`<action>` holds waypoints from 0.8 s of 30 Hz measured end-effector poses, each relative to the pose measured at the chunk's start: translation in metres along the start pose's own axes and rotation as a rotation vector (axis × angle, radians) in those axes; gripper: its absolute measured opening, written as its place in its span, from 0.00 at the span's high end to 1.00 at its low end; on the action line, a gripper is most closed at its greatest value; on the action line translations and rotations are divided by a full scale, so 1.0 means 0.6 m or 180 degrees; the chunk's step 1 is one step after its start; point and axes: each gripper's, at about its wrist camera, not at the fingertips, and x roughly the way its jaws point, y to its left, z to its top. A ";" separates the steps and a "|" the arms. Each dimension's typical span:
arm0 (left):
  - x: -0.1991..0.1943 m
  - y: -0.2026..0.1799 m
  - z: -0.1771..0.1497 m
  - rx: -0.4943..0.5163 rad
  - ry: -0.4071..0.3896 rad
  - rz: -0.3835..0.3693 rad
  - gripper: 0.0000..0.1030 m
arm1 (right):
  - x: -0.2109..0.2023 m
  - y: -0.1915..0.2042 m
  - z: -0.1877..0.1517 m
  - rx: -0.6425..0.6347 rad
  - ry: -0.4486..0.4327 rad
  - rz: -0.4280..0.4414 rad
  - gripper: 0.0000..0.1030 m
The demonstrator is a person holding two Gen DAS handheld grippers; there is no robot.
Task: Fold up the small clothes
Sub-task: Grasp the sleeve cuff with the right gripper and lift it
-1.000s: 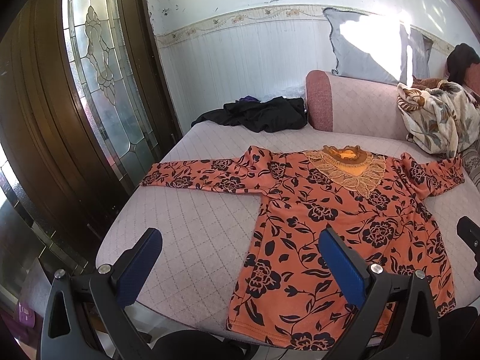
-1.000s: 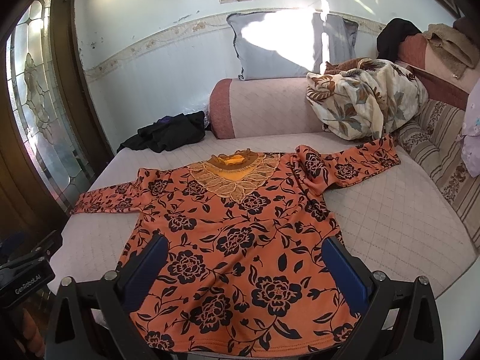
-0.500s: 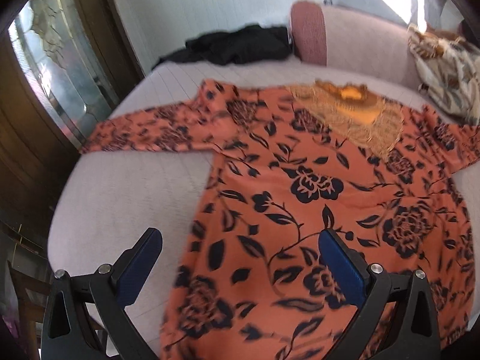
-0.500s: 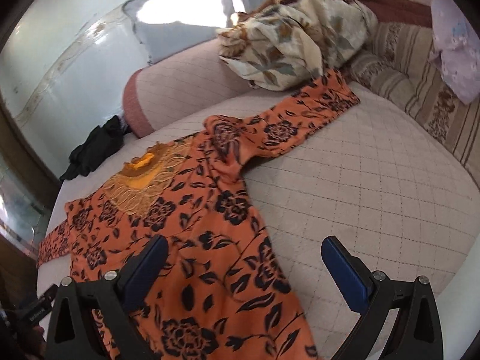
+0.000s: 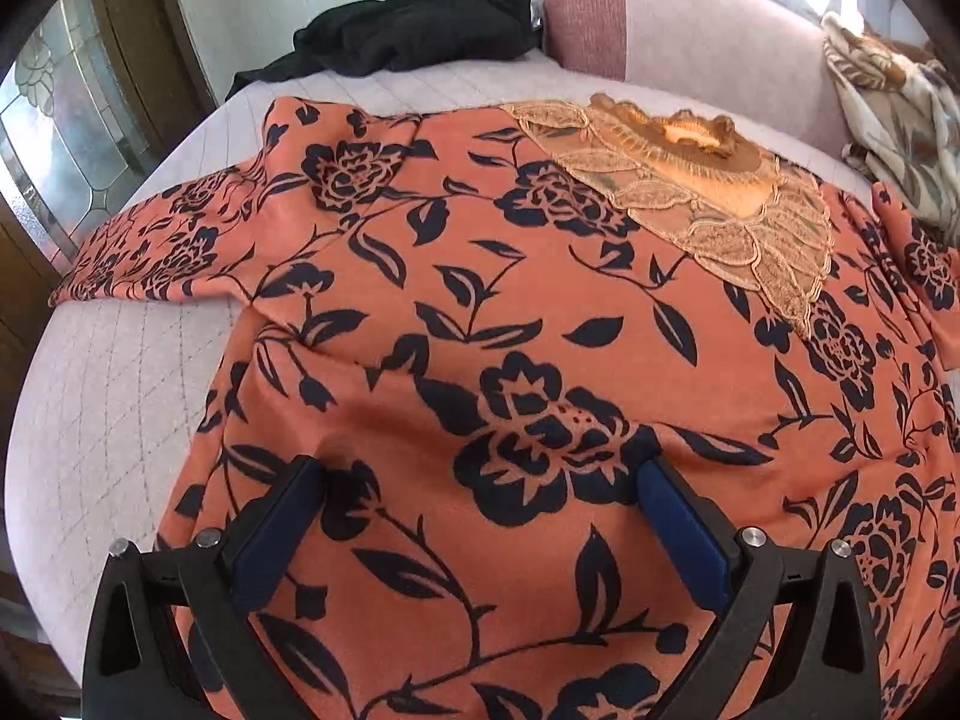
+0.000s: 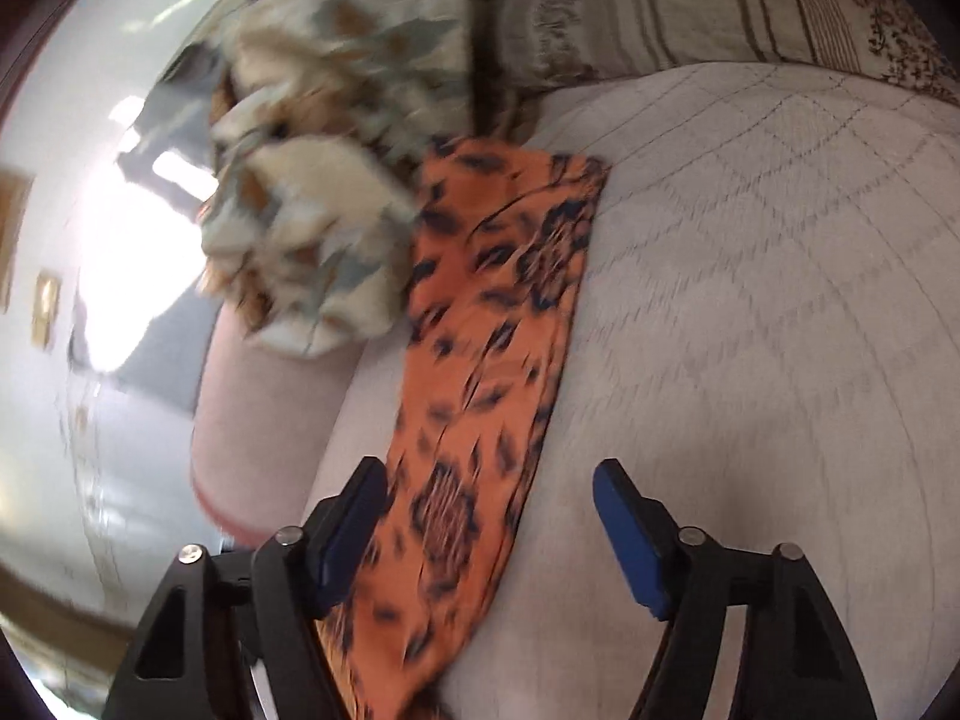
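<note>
While the orange floral top (image 5: 480,312) lies spread flat on the quilted sofa seat (image 5: 120,396), the left gripper (image 5: 480,480) stands wide apart above its body; the right gripper (image 6: 489,516), jaws closing but not yet pressing, straddles one sleeve (image 6: 480,360) beside a patterned blanket (image 6: 324,180).

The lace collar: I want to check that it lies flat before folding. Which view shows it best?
The left wrist view: the lace collar lies sharp and whole, flat on the top's chest. The right wrist view shows none of it, only a blurred sleeve of the top.
</note>
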 end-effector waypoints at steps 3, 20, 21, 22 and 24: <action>-0.001 -0.004 -0.002 -0.0007 -0.0054 0.0031 0.00 | 0.035 -0.018 0.063 0.0220 -0.0167 -0.0149 0.29; 0.007 -0.002 0.007 0.0015 -0.0116 0.0143 0.00 | 0.144 0.058 0.153 -0.0245 -0.0517 -0.0320 0.92; 0.007 -0.001 0.009 0.0028 -0.0093 0.0129 0.00 | 0.125 0.064 0.144 -0.0255 -0.0593 -0.0181 0.92; 0.007 0.000 0.012 0.0039 -0.0065 0.0115 0.00 | 0.108 0.073 0.135 -0.0306 -0.0633 -0.0075 0.92; 0.007 0.001 0.019 0.0061 0.0007 0.0093 0.00 | 0.071 0.105 0.111 -0.0473 -0.0632 0.0069 0.92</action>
